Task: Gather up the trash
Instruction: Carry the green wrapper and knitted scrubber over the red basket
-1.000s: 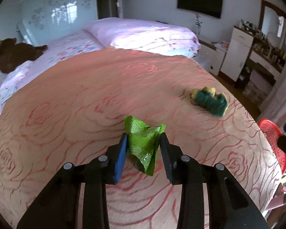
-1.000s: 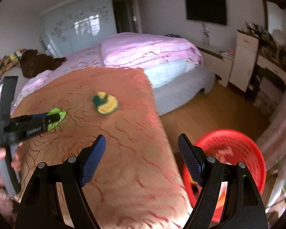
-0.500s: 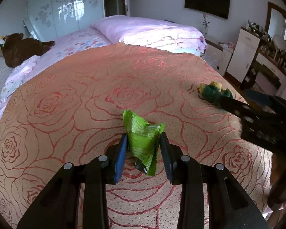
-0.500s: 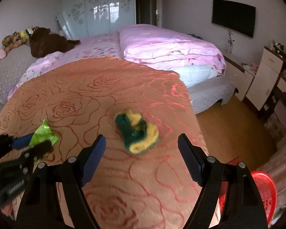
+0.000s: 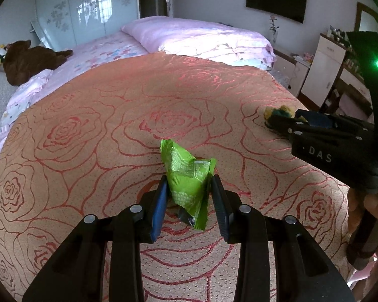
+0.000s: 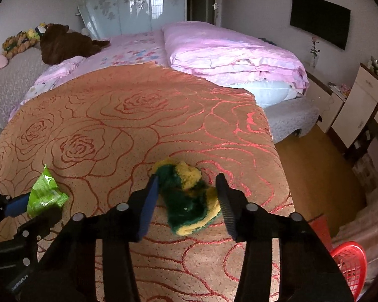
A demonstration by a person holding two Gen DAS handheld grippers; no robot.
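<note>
Since a second ago the right tool (image 6: 187, 196) has swung from the red basket (image 6: 350, 264) over the bed to straddle the green-and-yellow scrap (image 6: 189, 201), and its jaws are closing around it with slight gaps showing at both pads. Being soft and lumpy, the scrap may squash and slip free, or the pads may snag the rose bedspread (image 5: 113, 125) beneath. Nearby, the left tool (image 5: 189, 196) stays clenched on the green wrapper (image 5: 186, 178), whose slick foil could slide out. Farther off, the basket sits on the floor beyond the bed edge.
</note>
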